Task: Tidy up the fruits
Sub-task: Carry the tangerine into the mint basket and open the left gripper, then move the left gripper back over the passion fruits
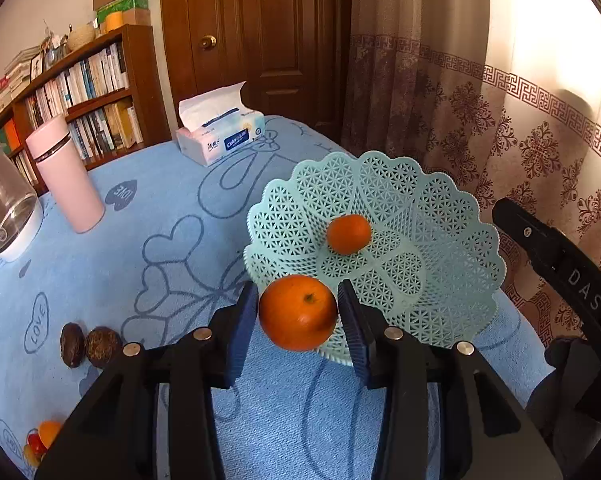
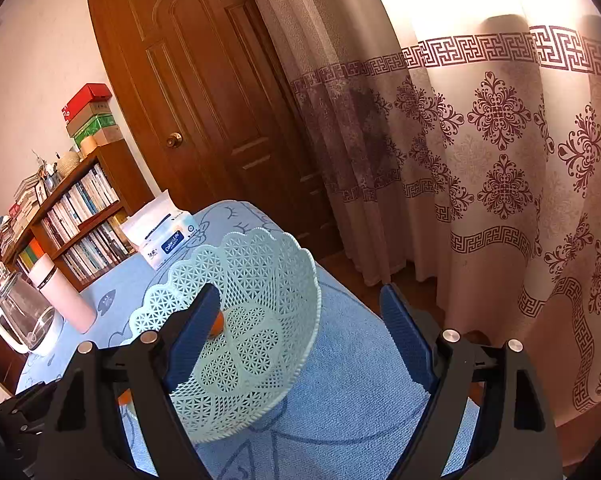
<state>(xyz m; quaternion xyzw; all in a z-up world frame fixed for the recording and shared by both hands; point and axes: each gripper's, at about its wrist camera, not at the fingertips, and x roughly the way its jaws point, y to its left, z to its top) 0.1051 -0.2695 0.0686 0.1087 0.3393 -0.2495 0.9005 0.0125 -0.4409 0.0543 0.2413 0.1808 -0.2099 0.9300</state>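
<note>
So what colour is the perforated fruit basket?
Pale mint green, the basket has a lattice of small cut-outs; the left wrist view shows it best.

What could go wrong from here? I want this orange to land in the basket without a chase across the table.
1. The left tongs hold the large round orange at the near rim of the mint-green lattice plastic basket; released here, it may roll off onto the blue tablecloth.
2. Dropped further in, it could knock the small orange tangerine already inside.
3. The open right tongs hover close around the basket and might tip it.
</note>
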